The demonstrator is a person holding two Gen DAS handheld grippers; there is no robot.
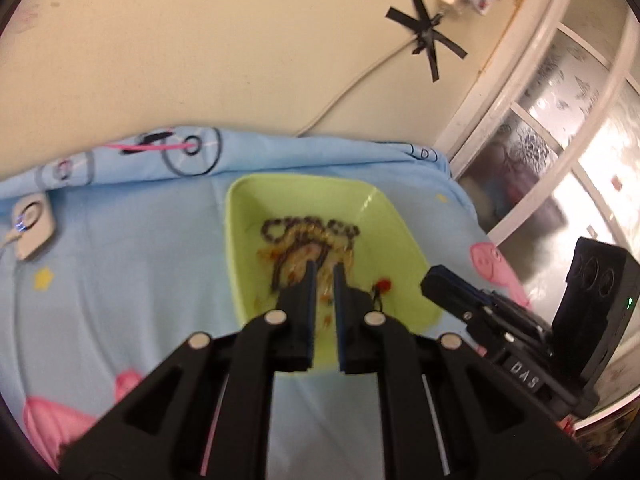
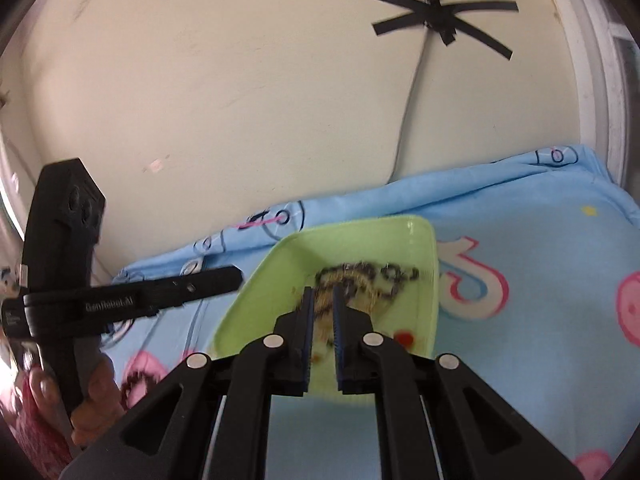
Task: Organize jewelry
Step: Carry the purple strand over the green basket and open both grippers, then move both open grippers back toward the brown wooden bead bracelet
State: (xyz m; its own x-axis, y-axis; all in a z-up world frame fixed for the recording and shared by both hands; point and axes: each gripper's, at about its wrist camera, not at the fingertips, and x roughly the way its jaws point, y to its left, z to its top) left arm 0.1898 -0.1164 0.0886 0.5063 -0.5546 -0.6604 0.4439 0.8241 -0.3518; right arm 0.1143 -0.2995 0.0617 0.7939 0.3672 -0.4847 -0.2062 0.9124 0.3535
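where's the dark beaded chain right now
The dark beaded chain lies tangled with gold jewelry in the green tray on the blue blanket, just ahead of the left gripper fingertips in the left wrist view.

I see the jewelry (image 1: 310, 240) piled in the tray (image 1: 404, 240) on the blanket (image 1: 120, 248), wall (image 1: 200, 40) behind.

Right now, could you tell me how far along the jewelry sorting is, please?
Barely begun. Done: nothing visibly sorted; chains lie tangled in the green tray. In hand: nothing; left claw and right claw hang open over them. Left: picking apart and arranging every piece.
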